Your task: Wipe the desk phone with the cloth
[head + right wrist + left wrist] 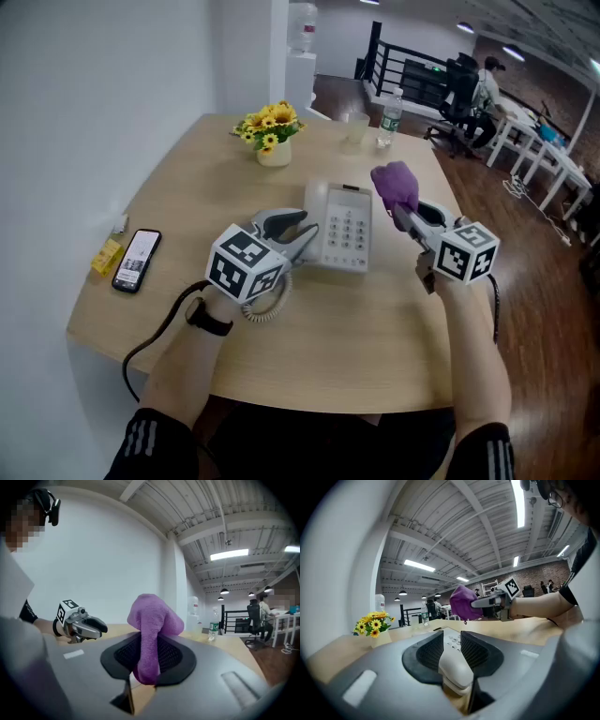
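The white desk phone (345,232) lies mid-table, its keypad (453,640) just beyond my left jaws. My left gripper (292,236) sits at the phone's left side, shut on the white handset (455,666). The coiled cord (266,307) hangs under the gripper. To the right of the phone, my right gripper (405,215) is held above the table, shut on a purple cloth (396,186). The cloth (152,629) bulges up out of the jaws and hovers by the phone's upper right corner, not touching it. Each gripper view shows the other gripper: the right gripper (494,603) and the left gripper (88,626).
A vase of sunflowers (272,137) stands at the table's far side, with a clear cup (354,127) and a water bottle (389,118) to its right. A smartphone (137,260) and a yellow packet (106,255) lie near the left edge. People sit at desks far right.
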Available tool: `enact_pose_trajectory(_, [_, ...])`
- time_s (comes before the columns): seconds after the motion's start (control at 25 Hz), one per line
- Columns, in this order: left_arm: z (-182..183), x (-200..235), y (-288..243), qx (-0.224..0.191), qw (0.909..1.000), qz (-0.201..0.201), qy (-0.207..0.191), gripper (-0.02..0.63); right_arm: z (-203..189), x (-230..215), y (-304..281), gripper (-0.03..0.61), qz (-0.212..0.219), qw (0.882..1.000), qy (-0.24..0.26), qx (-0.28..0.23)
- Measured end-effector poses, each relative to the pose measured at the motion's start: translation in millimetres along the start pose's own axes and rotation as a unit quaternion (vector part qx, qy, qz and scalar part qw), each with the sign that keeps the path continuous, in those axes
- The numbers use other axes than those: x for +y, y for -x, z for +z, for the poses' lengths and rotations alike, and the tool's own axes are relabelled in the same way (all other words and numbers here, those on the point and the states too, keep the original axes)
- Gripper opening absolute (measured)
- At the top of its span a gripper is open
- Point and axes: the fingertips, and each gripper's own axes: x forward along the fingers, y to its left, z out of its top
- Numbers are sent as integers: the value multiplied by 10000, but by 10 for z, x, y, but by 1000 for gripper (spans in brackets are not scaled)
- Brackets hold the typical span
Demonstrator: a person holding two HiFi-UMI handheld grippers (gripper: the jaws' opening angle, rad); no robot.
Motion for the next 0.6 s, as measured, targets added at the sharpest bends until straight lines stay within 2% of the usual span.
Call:
enact_pose_trajectory(0.28, [-9,-41,-70,21,9999,-117,-1,107,144,-45,-665,78,44,9969,504,596])
enact_pose_trajectory(0.44, [7,-53,-65,0,9999,-136,-17,107,48,-32,-1061,78,49,9921,732,1019])
enact_pose_trajectory(0.6, [10,-71,-67,-4,9999,-159,-29,107,-150,-21,-1341,78,-8,9809,1151,1569])
